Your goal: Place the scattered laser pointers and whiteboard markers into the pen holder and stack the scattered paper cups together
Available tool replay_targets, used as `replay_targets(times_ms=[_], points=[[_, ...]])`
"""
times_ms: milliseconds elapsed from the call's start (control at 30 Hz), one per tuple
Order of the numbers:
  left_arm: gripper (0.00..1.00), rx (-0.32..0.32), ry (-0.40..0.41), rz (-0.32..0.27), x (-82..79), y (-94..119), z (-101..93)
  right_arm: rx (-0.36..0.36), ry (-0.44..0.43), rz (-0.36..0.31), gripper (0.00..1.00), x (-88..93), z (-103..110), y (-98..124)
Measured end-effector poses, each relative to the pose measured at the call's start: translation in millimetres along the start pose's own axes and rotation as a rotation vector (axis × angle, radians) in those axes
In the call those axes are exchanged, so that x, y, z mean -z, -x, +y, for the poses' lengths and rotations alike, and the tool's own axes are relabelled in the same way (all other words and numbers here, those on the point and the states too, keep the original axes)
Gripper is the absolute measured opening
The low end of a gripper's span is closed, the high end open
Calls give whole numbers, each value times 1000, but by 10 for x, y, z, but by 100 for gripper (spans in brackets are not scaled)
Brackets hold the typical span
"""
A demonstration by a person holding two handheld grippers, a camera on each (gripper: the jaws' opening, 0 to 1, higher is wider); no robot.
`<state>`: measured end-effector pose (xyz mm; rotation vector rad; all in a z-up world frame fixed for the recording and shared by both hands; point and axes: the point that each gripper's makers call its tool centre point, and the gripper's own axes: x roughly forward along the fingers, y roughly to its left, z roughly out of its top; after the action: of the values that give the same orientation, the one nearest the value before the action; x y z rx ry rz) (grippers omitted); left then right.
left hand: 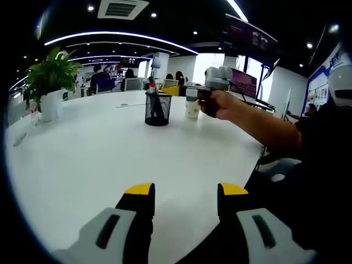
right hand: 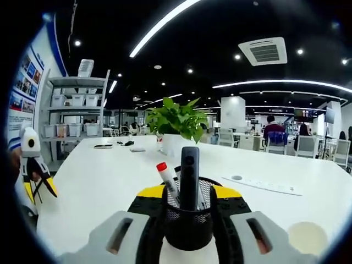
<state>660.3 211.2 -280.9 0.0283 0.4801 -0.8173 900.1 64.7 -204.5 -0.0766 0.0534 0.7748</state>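
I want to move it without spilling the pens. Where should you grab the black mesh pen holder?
Probably grip the round black mesh pen holder low on its wall, jaws on opposite sides, coming in level from the side. It stands upright, and the red-capped marker and black laser pointer stick out the top, blocking that way.

The pen holder (right hand: 188, 212) hides whatever the right jaws grip.

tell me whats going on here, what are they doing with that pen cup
A person is tidying a white table with two handheld grippers. The right gripper has its jaws on either side of the black mesh pen holder, which already holds a red-capped marker and a dark pointer. A paper cup stands beside the holder. The left gripper hangs open over bare table, holding nothing.
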Motion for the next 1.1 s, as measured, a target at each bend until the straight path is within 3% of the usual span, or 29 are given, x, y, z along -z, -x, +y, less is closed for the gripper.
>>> replay_targets(times_ms=[1100], points=[[47,-8,1,-4,-45,-59,-8,9,-45,-17,39,130,135,345]])
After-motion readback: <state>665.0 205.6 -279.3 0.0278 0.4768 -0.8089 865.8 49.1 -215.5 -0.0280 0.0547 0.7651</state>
